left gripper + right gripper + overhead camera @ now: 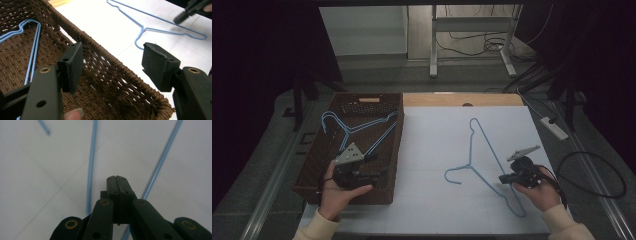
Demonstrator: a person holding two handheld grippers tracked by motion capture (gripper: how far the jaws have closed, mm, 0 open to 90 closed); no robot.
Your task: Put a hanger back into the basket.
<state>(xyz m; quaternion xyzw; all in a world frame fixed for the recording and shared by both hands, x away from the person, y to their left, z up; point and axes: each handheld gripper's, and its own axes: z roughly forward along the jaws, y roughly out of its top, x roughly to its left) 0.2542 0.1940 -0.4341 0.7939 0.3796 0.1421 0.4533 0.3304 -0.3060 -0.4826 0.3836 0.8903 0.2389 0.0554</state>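
Here the right gripper (503,178) sits low over the white counter (432,150), held in the right hand (537,187) at the near right, its nose pointing left toward the blue wire hanger (484,145). Its fingers (117,186) are pressed together with nothing between them, hovering above the gap between two of the hanger's wires. The hanger lies flat on the counter, its long straight bar running from far centre to the near right, its hook curling toward the left. The left gripper (379,173), in the left hand (339,192), hangs over the near end of the brown woven basket (312,170), pointing right, fingers (72,65) wide apart and empty. More blue hangers (357,130) lie inside the basket.
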